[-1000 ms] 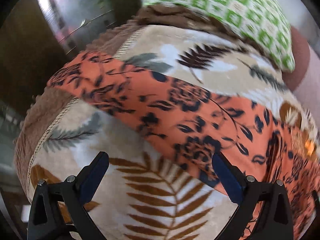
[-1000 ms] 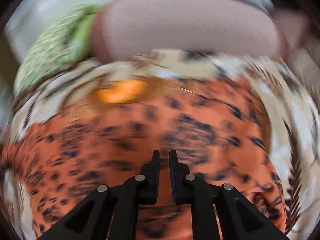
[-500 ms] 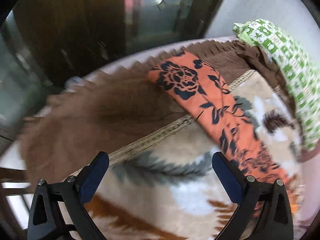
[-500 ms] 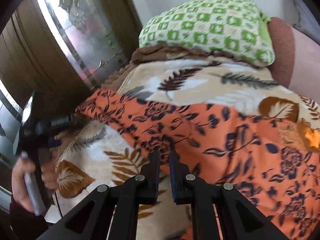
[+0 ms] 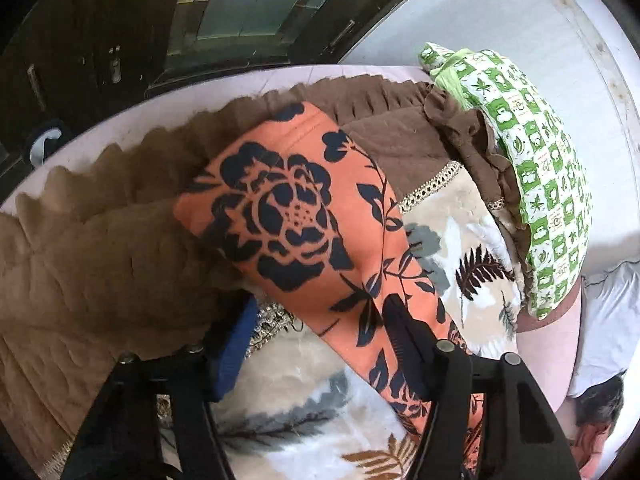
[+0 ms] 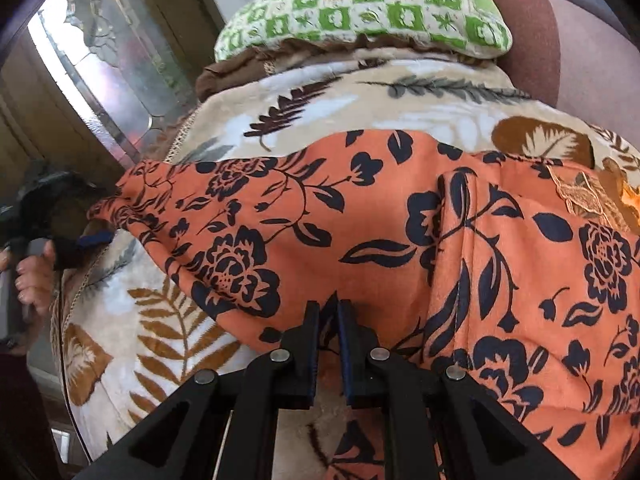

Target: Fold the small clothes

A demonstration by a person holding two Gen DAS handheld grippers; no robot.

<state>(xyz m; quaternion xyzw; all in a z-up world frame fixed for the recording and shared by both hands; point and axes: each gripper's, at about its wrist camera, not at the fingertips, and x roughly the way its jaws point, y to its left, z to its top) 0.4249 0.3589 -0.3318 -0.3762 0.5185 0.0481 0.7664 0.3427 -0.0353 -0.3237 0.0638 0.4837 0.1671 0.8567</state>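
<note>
— Orange floral garment [image 6: 400,240] spans frame centre, on the leaf-print blanket [image 6: 168,344]?
— Yes. My right gripper [image 6: 328,316] pinches its lower hem; my left gripper [image 5: 320,320], jaws spread, straddles its end.

Bed [image 6: 592,52]: leaf-print blanket [image 6: 420,112], green pillow [image 6: 360,4], orange garment [image 6: 400,224].

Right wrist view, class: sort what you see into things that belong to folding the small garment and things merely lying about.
Belongs to the job:
- orange floral garment
- right tongs, shut on its near edge
- left tongs, open around its far end

Just lying about:
- leaf-print blanket underneath
- green checked pillow
- glass-panelled door
</note>
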